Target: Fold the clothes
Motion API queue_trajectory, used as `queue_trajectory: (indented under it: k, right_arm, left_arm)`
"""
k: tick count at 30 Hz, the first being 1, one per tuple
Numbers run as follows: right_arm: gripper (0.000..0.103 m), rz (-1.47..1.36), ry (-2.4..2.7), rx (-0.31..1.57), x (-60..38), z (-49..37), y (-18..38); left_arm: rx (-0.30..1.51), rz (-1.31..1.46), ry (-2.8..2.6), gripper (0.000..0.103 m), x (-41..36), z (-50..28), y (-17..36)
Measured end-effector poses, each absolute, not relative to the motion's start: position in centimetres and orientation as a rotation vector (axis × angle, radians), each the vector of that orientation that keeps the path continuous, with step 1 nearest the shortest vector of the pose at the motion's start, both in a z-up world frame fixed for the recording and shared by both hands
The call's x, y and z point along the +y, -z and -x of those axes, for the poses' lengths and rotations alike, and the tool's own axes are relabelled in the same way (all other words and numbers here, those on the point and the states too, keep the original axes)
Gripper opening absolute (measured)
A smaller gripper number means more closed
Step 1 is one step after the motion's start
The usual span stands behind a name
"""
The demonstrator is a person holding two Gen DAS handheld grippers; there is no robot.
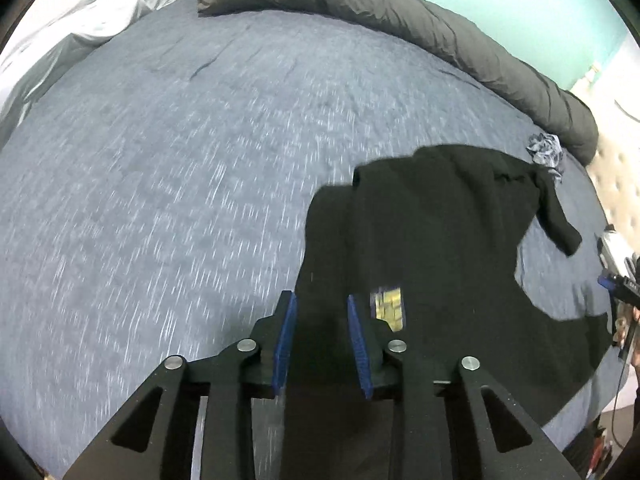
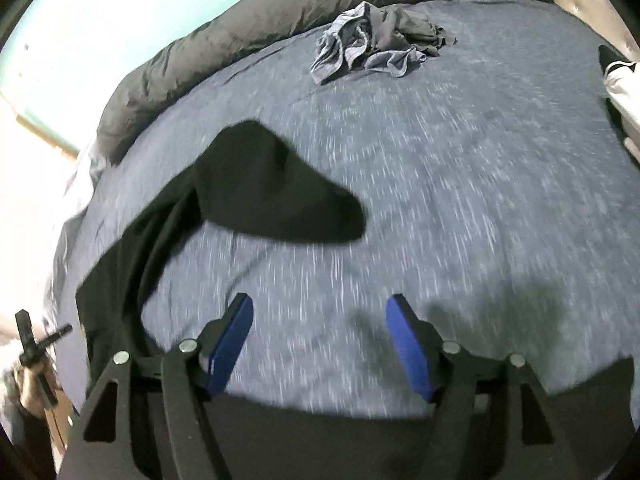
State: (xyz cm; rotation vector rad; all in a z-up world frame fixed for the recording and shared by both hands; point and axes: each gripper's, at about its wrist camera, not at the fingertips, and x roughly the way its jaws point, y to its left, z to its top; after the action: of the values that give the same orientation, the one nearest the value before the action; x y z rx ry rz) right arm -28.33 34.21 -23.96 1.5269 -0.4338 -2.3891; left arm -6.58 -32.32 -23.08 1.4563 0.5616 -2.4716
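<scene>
Both grippers are open, holding nothing: the left gripper [image 1: 322, 312] over the black shirt [image 1: 440, 240], the right gripper [image 2: 320, 320] above bare bed [image 2: 440, 200]. Next, pinch the sleeve [image 2: 280, 192] ahead of the right gripper cleanly, one layer only.

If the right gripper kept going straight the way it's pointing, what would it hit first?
Most likely bare bedsheet: the right gripper is open with only sheet ahead. The black shirt's sleeve lies just left of that line, though depth is unclear.

One black shirt [image 1: 440, 240], one crumpled grey garment [image 2: 380, 44], one rolled duvet [image 1: 400, 12].
</scene>
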Motion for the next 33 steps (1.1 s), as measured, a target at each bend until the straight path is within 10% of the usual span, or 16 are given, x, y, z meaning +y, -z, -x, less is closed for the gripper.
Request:
queue_trajectory:
  k: [10, 17, 33]
  right_arm:
    - [0.070, -1.499, 2.385, -0.227, 29.8, 34.1, 26.8]
    - [0.008, -1.470, 2.365, -0.140, 28.3, 34.7, 27.7]
    - [0.005, -1.313, 2.610, -0.074, 39.9, 34.0, 13.7]
  left_arm:
    - [0.552, -1.375, 2.488, 0.037, -33.6, 10.0, 23.6]
    - [0.540, -1.373, 2.473, 0.037, -33.8, 10.0, 23.6]
    - [0.572, -1.349, 2.466, 0.037, -32.7, 9.3, 21.8]
